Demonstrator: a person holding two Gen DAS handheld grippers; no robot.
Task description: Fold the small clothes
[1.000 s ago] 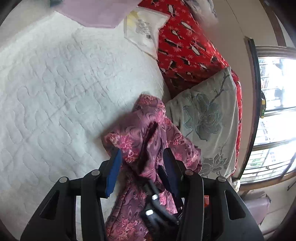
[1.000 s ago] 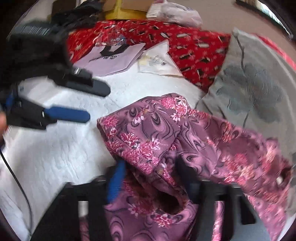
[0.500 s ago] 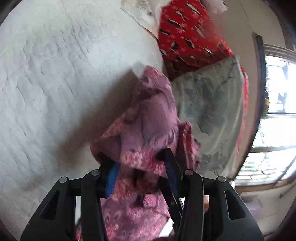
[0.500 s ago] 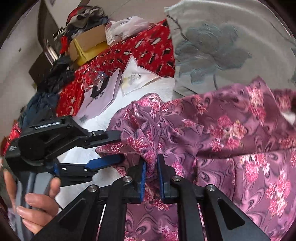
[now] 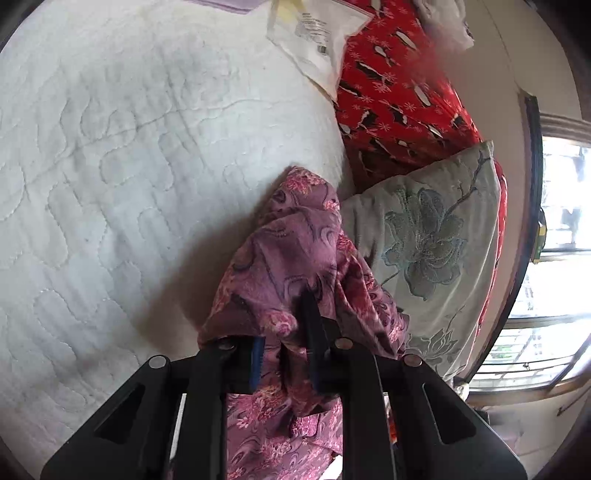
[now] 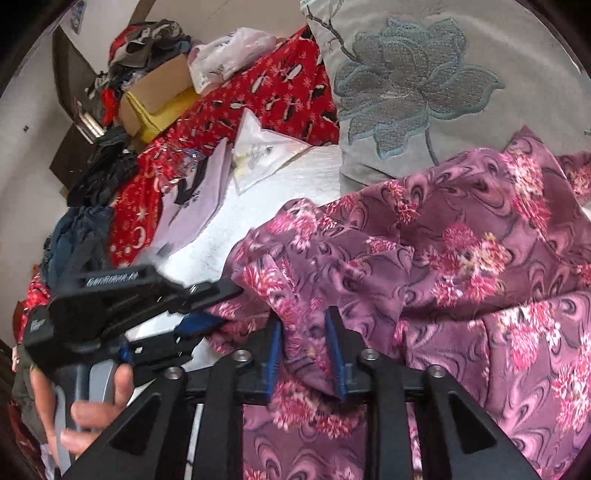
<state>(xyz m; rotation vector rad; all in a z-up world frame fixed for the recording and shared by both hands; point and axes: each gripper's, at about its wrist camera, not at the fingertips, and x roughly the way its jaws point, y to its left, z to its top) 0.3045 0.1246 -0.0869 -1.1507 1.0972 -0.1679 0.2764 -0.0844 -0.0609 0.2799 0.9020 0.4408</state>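
Little can be read. In the right wrist view, the black body of the left gripper (image 6: 218, 306) bears raised lettering on its side, blurred beyond reading. A lilac paper bag (image 6: 195, 199) lying far left on the bed carries a black printed mark, illegible. The clear plastic packet (image 5: 317, 35) has a small printed label, too small to read.

Left hand-held gripper (image 5: 284, 332) showing matte black linkage arms, round silver pivot screws, blue pads lining its fingers (image 5: 256, 363), right hand-held gripper (image 6: 304, 350) matching in build, grey handle and white lettering showing on the left unit's black body
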